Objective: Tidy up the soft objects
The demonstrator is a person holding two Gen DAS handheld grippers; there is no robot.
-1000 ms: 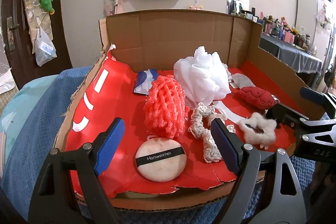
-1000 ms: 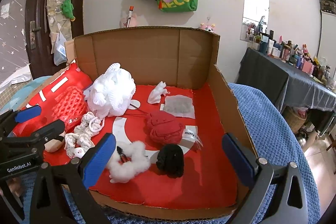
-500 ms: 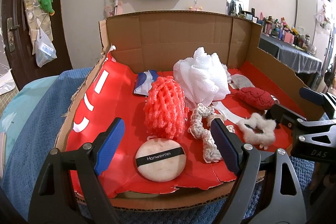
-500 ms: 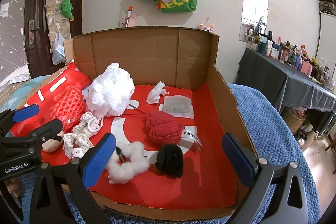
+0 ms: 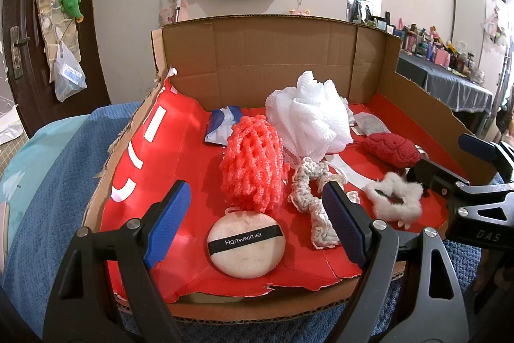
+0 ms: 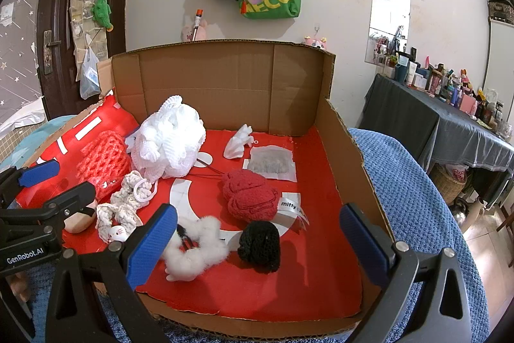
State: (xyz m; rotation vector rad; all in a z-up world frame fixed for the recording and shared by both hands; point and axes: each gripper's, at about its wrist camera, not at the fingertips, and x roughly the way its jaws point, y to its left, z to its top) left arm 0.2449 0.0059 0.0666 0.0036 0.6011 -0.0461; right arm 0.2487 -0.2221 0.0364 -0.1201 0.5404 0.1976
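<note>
Left gripper [image 5: 257,219]: jaws stand wide apart with nothing between the blue pads; it hangs over the near edge of the box, the round powder puff lying below the gap and untouched.
Right gripper [image 6: 257,240]: jaws spread wide, gripping nothing; it hangs over the near right part of the box, above the fluffy white scrunchie and the black knitted piece, touching neither.
Cardboard box [image 5: 276,53]: low open carton with a red printed liner, tall back wall, near wall folded down; it sits on a blue towel [image 5: 48,182].
Powder puff [image 5: 246,243]: cream disc with a black band, flat on the liner at the near edge, just in front of the coral net.
Coral net sponge [image 5: 252,163]: upright mound left of centre, touching the white bath pouf behind it to the right.
White bath pouf [image 5: 310,118]: the biggest item, mid-box towards the back.
Crocheted cream scrunchie [image 5: 308,192]: lies stretched out right of the coral net, reaching to the near edge.
Fluffy white scrunchie [image 6: 192,248]: near front, with a dark clip across it, just beside the black knitted piece.
Black knitted piece [image 6: 260,241]: a rounded dark lump in front of the red knitted item, close to it.
Red knitted item [image 6: 249,195]: centre right of the liner, beside a white label.
Grey sachet [image 6: 271,163]: flat, behind the red knitted item.
Small white cloth [image 6: 239,145]: crumpled, near the back wall.
Blue and white pouch [image 5: 223,124]: at the back left, behind the coral net.
</note>
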